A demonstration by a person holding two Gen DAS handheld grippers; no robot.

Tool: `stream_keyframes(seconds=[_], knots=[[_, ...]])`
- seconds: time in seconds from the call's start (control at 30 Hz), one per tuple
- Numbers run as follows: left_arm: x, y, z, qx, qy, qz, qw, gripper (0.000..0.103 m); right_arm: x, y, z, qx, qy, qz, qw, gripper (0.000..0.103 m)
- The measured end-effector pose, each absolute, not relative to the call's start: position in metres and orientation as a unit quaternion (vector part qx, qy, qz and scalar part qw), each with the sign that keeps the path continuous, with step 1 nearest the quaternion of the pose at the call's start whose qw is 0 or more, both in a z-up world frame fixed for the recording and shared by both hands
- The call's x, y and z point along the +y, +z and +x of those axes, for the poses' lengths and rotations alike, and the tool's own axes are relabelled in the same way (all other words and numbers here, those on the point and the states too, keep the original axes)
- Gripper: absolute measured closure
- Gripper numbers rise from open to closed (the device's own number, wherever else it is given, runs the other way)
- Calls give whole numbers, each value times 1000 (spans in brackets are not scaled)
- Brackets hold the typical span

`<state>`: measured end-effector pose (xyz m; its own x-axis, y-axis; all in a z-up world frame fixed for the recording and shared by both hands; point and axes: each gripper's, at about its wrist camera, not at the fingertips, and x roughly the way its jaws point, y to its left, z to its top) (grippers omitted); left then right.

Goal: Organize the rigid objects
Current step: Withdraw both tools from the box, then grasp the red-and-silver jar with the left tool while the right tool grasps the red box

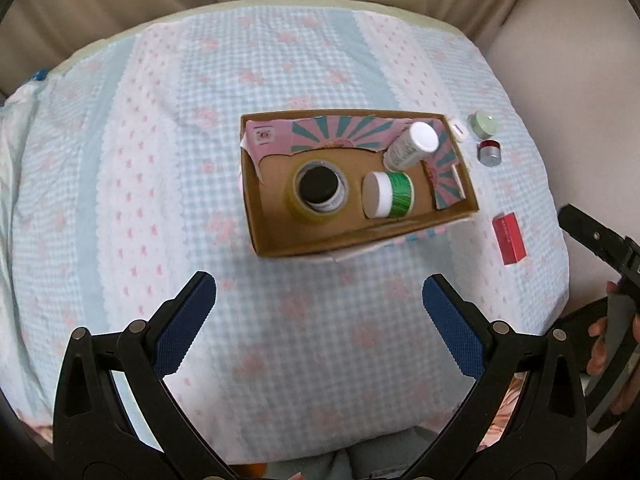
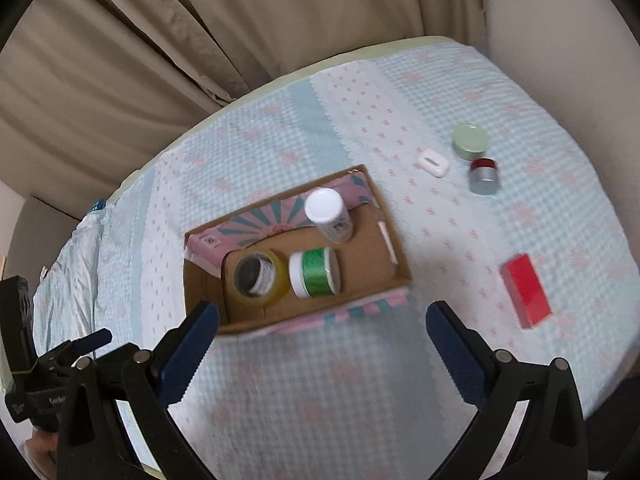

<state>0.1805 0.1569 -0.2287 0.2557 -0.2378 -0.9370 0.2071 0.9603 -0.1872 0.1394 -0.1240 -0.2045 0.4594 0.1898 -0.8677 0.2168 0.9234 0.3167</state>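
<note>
An open cardboard box (image 1: 468, 210) (image 2: 402, 270) sits mid-table. Inside it lie a tape roll (image 1: 294, 200) (image 2: 280, 280), a green jar with a white lid (image 1: 390, 194) (image 2: 316, 272) on its side, and a white-capped bottle (image 1: 412, 146) (image 2: 330, 216). Loose on the cloth to the right are a red box (image 1: 509, 239) (image 2: 526, 290), a pale green jar (image 1: 484, 122) (image 2: 471, 142), a silver and red jar (image 1: 489, 152) (image 2: 485, 176) and a white earbud case (image 1: 458, 130) (image 2: 434, 163). My left gripper (image 1: 320, 294) and right gripper (image 2: 322, 322) both hover open and empty in front of the box.
The table (image 1: 160, 120) wears a blue and pink checked cloth. Beige curtains (image 2: 160, 60) hang behind it. A hand on the other gripper's handle (image 1: 612, 320) shows at the right edge of the left wrist view; the left gripper's body (image 2: 40, 380) shows at lower left of the right wrist view.
</note>
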Motion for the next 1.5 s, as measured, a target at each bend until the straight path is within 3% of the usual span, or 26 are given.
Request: stream_keyframes(seconds=[0.43,0.8,1.23,1.5], knots=[[99,-189,152,551,-172,-8,817,0,-206,-167,54,516,-107,187,829,0],[-28,-181,176,540,-175,36,822,0,-305,-213,53,553,-133,172,804,0],[-239,-267,254,596,-197,118,770,0,-343,-319,96,623,-25,75,778,0],[-313,-331,298,632,-212,166,726,0,-330,-374,122,646,3,61,761,2]])
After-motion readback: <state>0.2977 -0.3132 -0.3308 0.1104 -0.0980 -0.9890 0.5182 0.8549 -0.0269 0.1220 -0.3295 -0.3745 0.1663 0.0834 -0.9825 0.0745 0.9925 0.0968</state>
